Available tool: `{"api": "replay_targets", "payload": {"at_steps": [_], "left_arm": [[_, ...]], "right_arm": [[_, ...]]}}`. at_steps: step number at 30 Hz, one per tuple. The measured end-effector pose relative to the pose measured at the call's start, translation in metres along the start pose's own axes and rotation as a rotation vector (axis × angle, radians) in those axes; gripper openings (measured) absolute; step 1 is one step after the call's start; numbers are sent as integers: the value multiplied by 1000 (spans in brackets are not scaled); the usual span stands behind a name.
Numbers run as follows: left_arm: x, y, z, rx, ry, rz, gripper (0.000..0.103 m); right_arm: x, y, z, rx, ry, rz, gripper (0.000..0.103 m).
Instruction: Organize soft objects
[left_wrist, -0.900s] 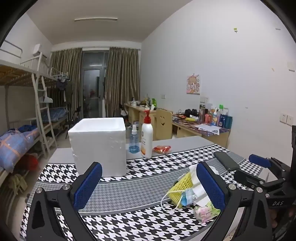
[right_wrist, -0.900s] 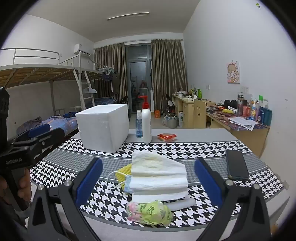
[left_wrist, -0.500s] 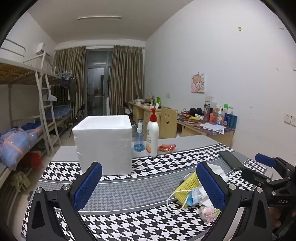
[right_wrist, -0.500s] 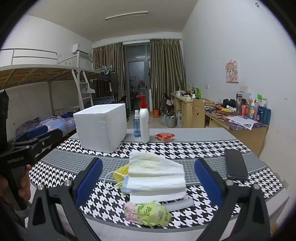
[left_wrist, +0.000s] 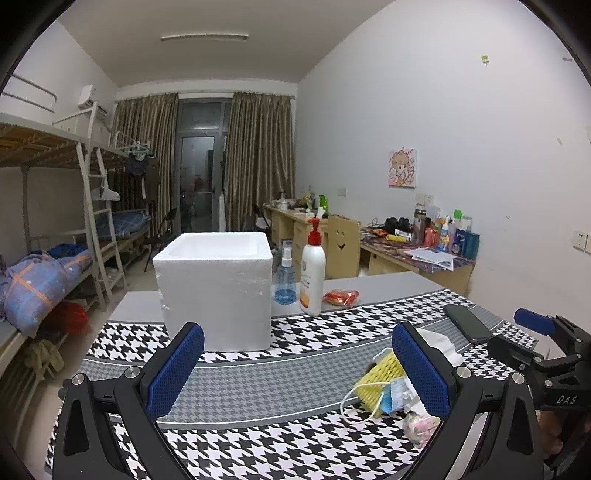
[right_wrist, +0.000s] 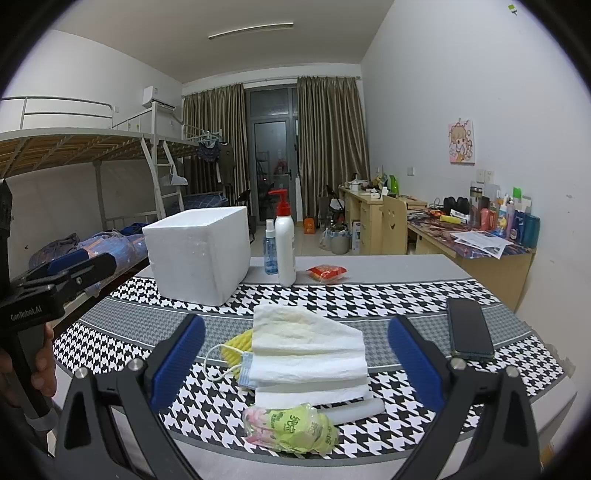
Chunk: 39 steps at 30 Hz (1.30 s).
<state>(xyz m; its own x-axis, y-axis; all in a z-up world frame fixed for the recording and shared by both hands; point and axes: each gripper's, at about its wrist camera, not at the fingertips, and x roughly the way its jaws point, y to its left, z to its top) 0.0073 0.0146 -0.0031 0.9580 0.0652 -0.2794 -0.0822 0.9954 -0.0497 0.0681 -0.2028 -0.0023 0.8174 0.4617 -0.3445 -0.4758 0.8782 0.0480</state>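
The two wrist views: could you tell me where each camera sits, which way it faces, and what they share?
Left wrist: rides the left gripper, open and empty, facing the foam box; the right gripper shows at the right edge.
Right wrist: rides the right gripper, open and empty, looking over the folded tissue and green packet; the left gripper and a hand show at the left.
Shared: box, pump bottle, phone, yellow sponge.

Face mask mostly under tissue; sponge partly behind left fingers
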Motion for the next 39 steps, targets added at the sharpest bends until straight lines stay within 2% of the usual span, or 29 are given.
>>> {"api": "replay_targets", "payload": {"at_steps": [25, 39], "left_arm": [[6, -7, -2, 18, 32, -23, 102], [22, -11, -4, 10, 82, -53, 102]], "right_arm": [[1, -1, 1, 6, 6, -8, 101], [14, -4, -1, 15, 32, -11, 101]]}}
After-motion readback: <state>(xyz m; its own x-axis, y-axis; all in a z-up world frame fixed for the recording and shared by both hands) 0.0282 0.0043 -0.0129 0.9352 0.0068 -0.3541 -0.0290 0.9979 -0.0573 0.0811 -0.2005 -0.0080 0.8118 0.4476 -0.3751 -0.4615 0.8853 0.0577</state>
